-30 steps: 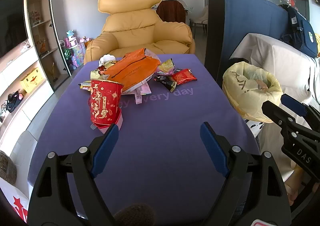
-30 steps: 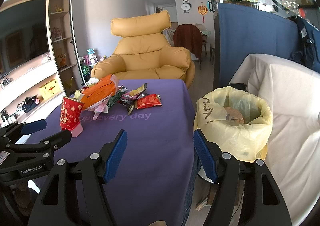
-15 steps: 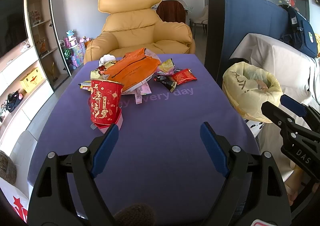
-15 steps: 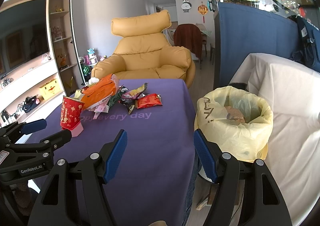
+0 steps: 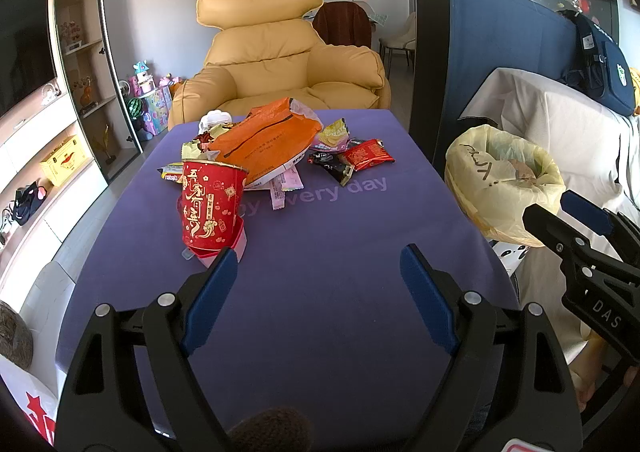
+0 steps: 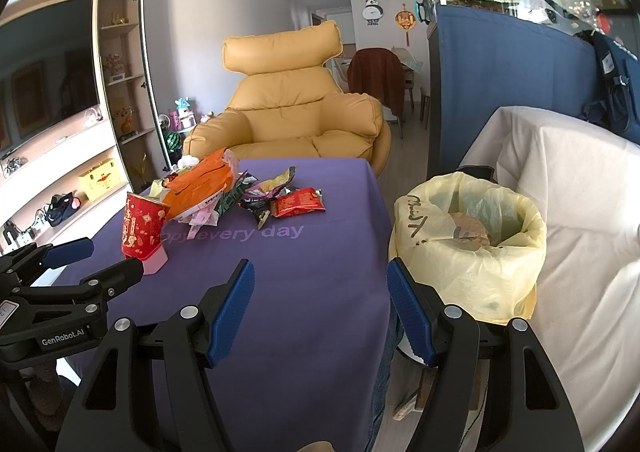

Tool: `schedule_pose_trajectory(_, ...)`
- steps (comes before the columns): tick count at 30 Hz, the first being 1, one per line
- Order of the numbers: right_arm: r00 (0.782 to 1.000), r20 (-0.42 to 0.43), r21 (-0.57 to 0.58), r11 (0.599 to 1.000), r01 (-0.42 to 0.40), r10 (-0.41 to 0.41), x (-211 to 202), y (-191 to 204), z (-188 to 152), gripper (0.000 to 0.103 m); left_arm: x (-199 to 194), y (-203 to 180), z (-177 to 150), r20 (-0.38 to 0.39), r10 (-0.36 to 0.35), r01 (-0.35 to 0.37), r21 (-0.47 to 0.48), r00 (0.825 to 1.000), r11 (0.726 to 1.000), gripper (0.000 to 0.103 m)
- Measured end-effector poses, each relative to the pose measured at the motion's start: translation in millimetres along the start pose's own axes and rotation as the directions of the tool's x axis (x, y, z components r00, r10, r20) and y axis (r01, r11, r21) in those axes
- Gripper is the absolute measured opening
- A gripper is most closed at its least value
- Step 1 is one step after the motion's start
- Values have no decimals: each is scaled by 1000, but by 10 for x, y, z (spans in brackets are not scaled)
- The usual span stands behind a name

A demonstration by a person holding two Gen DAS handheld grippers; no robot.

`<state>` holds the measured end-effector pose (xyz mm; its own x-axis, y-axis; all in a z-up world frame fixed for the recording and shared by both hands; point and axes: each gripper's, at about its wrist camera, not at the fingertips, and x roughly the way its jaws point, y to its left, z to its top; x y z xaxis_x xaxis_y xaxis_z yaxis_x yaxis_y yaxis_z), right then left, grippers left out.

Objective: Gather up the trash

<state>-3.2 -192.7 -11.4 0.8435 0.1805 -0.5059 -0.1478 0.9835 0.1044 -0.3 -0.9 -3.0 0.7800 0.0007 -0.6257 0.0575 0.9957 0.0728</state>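
Purple cloth covers the table (image 5: 320, 292) that fills the middle of the left wrist view, with a yellow armchair (image 5: 280, 55) behind it at upper centre. At the bottom of the frame the left gripper (image 5: 316, 272) stands wide apart and empty above bare cloth. A red paper cup (image 5: 210, 207) stands upright just above its left finger, and beyond it, centre frame, lies a pile of wrappers topped by an orange bag (image 5: 268, 139), with a red packet (image 5: 368, 153) at its right edge. A bin lined with a yellow bag (image 5: 500, 187) sits off the table's right side, centre right. In the right wrist view the right gripper (image 6: 320, 292) also gapes wide and holds nothing, straddling the table's right edge at bottom centre. Here the yellow bag (image 6: 468, 252) is right of centre, the red paper cup (image 6: 140, 228) at centre left, the orange bag (image 6: 200, 183) above it.
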Motion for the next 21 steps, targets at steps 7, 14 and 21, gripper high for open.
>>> schedule_pose_trajectory(7, 1000, 2, 1, 1000, 3, -3, -15, 27, -5, 65, 1, -2, -2, 0, -1, 1, 0, 1000, 1000, 79)
schedule_pose_trajectory(14, 1000, 1, 1, 1000, 3, -3, -10, 23, -5, 65, 0, 1, -1, 1, 0, 0, 0, 1000, 1000, 79)
schedule_pose_trajectory(21, 1000, 4, 3, 1000, 10, -10, -15, 18, -10, 65, 25, -12, 16, 2, 0, 0, 0, 1000, 1000, 79)
